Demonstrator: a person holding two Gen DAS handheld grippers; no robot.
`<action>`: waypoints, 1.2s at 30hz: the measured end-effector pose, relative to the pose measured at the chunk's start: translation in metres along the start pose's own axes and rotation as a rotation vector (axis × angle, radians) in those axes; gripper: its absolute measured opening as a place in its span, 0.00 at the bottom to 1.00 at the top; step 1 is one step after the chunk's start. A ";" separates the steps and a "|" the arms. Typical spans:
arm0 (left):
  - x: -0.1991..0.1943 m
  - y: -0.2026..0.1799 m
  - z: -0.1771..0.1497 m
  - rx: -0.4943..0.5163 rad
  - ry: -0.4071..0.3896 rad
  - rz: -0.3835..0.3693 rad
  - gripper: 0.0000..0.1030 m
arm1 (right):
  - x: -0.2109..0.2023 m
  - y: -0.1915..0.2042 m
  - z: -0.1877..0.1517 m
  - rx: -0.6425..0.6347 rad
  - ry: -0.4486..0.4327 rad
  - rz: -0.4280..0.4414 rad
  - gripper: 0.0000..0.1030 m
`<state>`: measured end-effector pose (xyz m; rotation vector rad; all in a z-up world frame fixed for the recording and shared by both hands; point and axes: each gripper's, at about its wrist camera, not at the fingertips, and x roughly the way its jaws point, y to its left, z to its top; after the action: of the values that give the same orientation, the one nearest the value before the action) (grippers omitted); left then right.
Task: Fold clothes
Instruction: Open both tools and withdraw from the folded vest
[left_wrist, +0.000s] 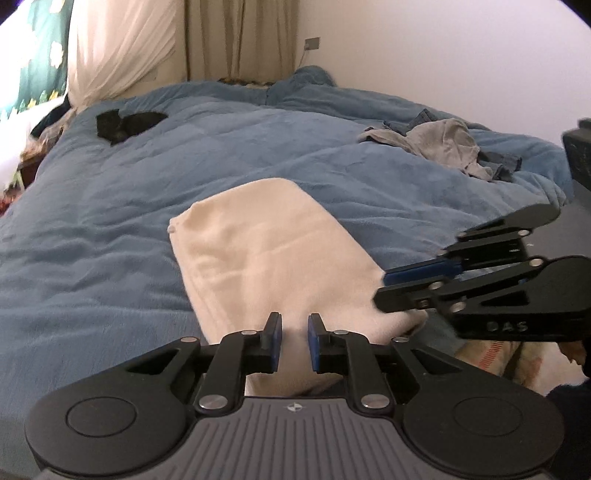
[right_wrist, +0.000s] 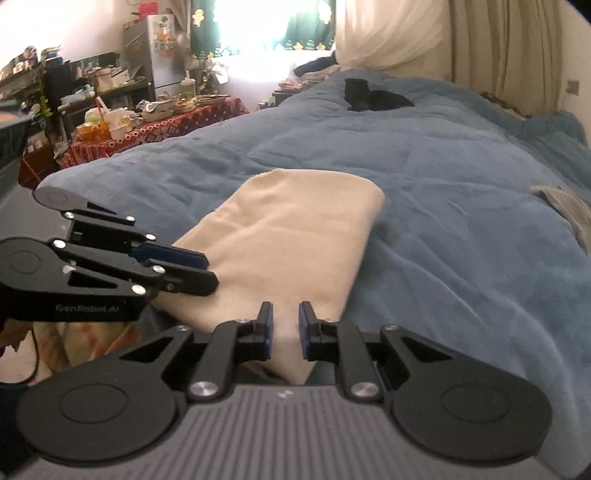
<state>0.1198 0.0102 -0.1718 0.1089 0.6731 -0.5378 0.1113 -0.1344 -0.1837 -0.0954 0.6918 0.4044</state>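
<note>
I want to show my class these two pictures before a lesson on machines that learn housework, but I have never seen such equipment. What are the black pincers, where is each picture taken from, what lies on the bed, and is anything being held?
There is no robot here. A person holds a two-finger pincer tool in each hand, and each tool carries a wide-angle camera looking along its fingers. One picture comes from the left gripper, the other from the right gripper; each tool also shows at the edge of the other's picture.

A cream cloth, already folded into a long shape, lies on a blue bedcover. Both tools pinch its near edge, the cloth pressed between their blue pads.

Further back lie a small black garment and a heap of grey and denim clothes, not yet folded.
</note>
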 end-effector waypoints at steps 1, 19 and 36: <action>-0.002 0.001 0.000 -0.015 0.005 -0.002 0.17 | -0.005 -0.001 0.000 0.012 0.002 0.002 0.17; -0.070 -0.009 0.031 -0.123 0.044 0.052 0.84 | -0.084 -0.012 0.023 0.157 0.082 -0.176 0.99; -0.078 0.003 0.052 -0.282 0.078 0.211 0.84 | -0.081 0.011 0.055 0.047 0.123 -0.150 0.99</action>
<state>0.0999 0.0332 -0.0827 -0.0635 0.7970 -0.2332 0.0832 -0.1390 -0.0894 -0.1274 0.8098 0.2399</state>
